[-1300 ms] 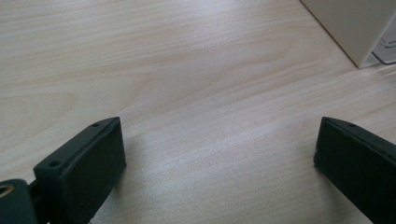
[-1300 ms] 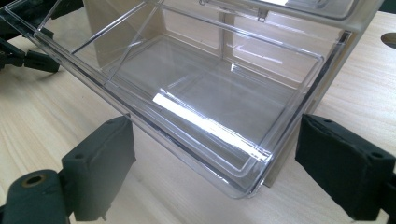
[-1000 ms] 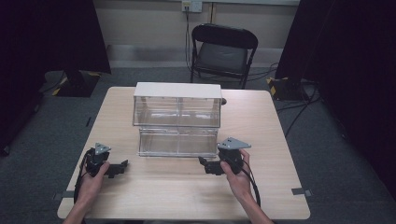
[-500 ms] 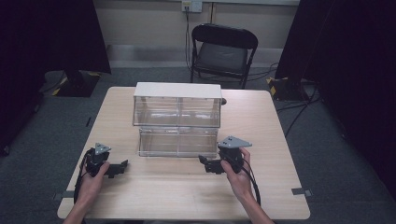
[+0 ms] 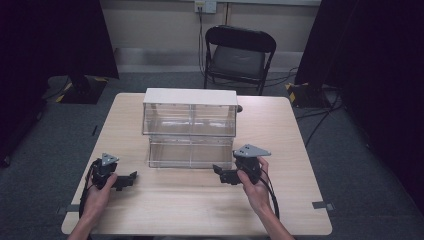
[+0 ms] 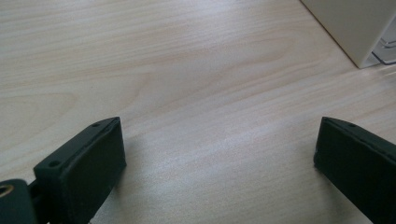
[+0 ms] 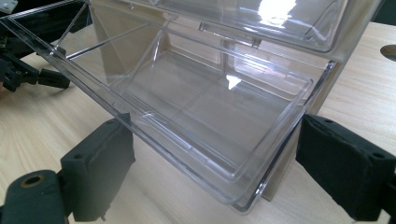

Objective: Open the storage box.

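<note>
I am holding my left hand-held gripper (image 5: 131, 177) and right hand-held gripper (image 5: 218, 171) wide apart, empty, over the pale wooden worktop (image 5: 200, 210); the clear drawer unit (image 5: 190, 127) is sitting mid-worktop, a black folding chair (image 5: 239, 55) standing beyond on grey carpet.

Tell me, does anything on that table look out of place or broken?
Nothing looks broken or spilled. The one oddity: the lower clear drawer of the drawer unit is pulled out toward the person and empty, while the upper one sits closed. Both the left gripper and right gripper are open, holding nothing.
</note>
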